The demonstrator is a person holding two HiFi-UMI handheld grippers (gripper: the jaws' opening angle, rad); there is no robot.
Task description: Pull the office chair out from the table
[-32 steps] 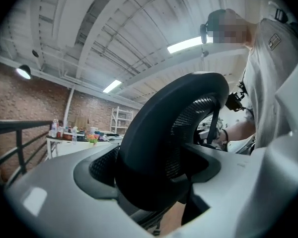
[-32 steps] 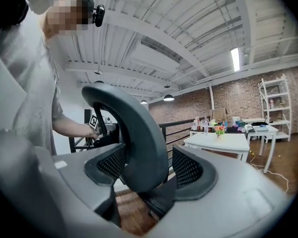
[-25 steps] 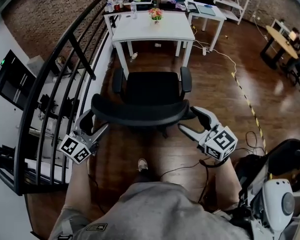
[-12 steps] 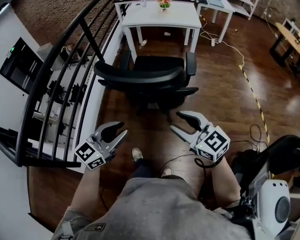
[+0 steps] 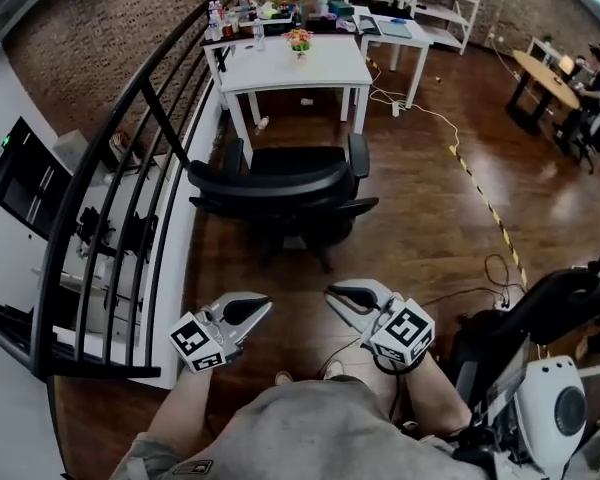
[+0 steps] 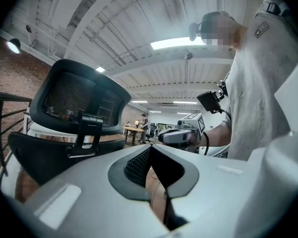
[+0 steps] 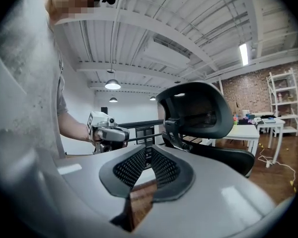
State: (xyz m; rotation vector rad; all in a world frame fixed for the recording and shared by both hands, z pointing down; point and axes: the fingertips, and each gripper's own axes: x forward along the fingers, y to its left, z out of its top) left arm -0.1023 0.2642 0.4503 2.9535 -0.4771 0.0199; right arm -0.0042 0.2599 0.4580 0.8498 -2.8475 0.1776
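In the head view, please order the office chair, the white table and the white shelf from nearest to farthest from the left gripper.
1. Office chair, ahead of the left gripper.
2. White table, behind the chair.
3. White shelf, far back right.

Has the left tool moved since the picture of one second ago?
Yes. In the head view the left tool was at the backrest of the office chair; now it is pulled back toward the camera, with wooden floor between them.
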